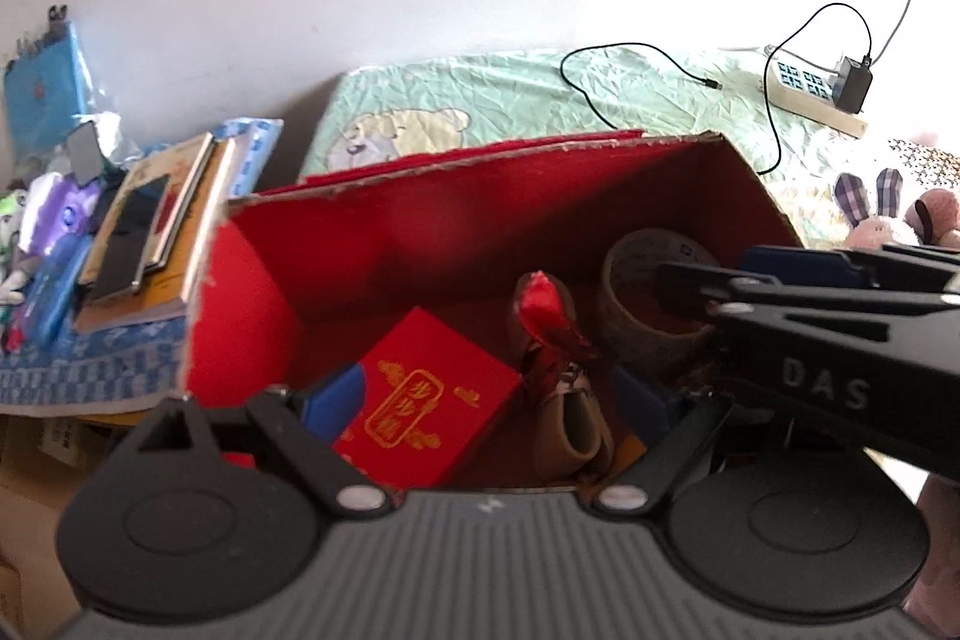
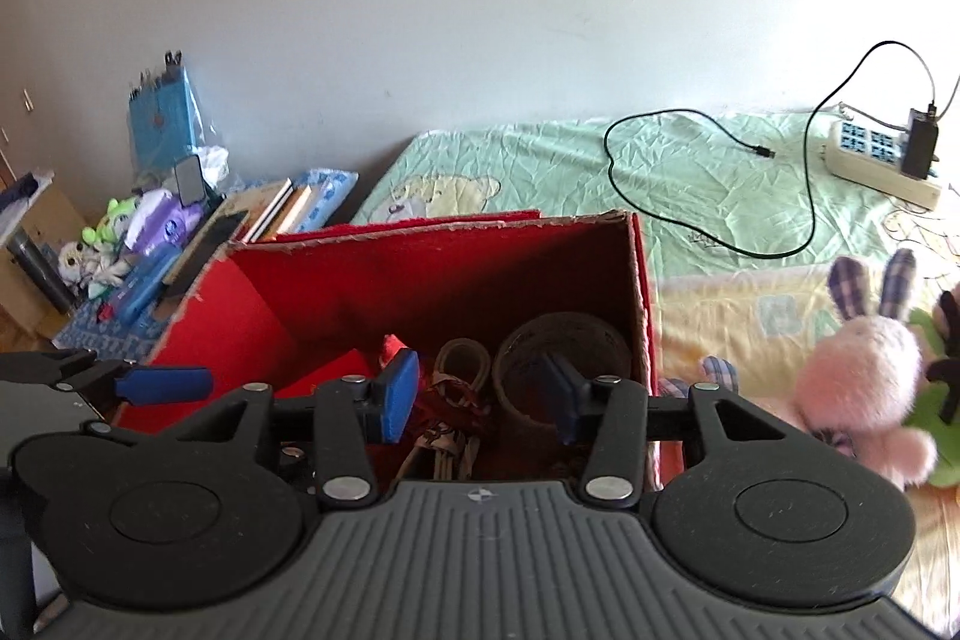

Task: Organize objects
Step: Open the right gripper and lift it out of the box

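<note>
An open red cardboard box (image 1: 480, 163) (image 2: 420, 235) stands on the bed. On its floor lie a small red gift box with gold print (image 1: 426, 394) (image 2: 339, 370), a beige shoe-like item tied with red ribbon (image 1: 564, 400) (image 2: 462, 358) and a roll of tape (image 1: 636, 250) (image 2: 564, 334). My left gripper (image 1: 489, 400) hovers over the box, jaws wide and open, nothing pressed between the blue pads. My right gripper (image 2: 480, 394) (image 1: 726, 280) hangs open over the tape roll and the ribboned item, touching neither. One left finger (image 2: 162, 383) shows at the left of the right wrist view.
A pink plush rabbit (image 2: 858, 376) (image 1: 882, 226) lies right of the box on the green sheet. A power strip with charger (image 2: 882, 160) and a black cable (image 2: 612, 160) lie behind. Stacked books (image 2: 270, 214) (image 1: 156, 232) and toys crowd the side table at the left.
</note>
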The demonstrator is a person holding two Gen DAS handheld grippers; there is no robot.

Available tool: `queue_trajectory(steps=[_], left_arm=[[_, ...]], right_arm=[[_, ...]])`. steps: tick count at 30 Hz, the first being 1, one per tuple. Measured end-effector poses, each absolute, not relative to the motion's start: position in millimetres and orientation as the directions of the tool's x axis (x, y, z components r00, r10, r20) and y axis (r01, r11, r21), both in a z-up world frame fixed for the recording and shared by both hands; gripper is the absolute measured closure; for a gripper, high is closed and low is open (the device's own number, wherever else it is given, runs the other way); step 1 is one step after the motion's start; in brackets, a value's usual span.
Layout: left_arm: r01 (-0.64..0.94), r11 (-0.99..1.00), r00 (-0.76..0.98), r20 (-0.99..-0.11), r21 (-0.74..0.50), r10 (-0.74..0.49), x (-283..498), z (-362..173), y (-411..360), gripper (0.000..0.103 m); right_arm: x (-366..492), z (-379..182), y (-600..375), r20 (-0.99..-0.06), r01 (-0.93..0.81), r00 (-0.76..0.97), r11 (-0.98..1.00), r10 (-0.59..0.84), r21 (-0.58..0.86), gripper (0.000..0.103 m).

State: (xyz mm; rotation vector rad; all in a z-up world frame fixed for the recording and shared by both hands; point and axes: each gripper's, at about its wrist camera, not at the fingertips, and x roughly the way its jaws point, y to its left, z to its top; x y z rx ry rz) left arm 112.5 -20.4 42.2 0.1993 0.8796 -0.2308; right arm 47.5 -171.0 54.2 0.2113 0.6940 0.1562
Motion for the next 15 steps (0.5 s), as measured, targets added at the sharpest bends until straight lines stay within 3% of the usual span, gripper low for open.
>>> queue_trajectory(steps=[2, 6, 15], left_arm=[[0.272, 0.959, 0.619, -0.777, 0.079, -0.112, 107, 47, -17, 0.014], [0.263, 0.961, 0.632, -0.768, 0.085, -0.105, 92, 55, -12, 0.013], [0.280, 0.957, 0.653, -0.746, 0.074, -0.133, 60, 65, -6, 0.008]], right_arm=[[38, 58, -170, -0.602, -0.067, 0.772, 0.968, 0.204, 0.242, 0.053], [21, 66, -167, -0.564, -0.037, 0.809, 0.971, 0.166, 0.234, 0.038], [-2, 71, -163, -0.555, -0.012, 0.819, 0.972, 0.145, 0.237, 0.038]])
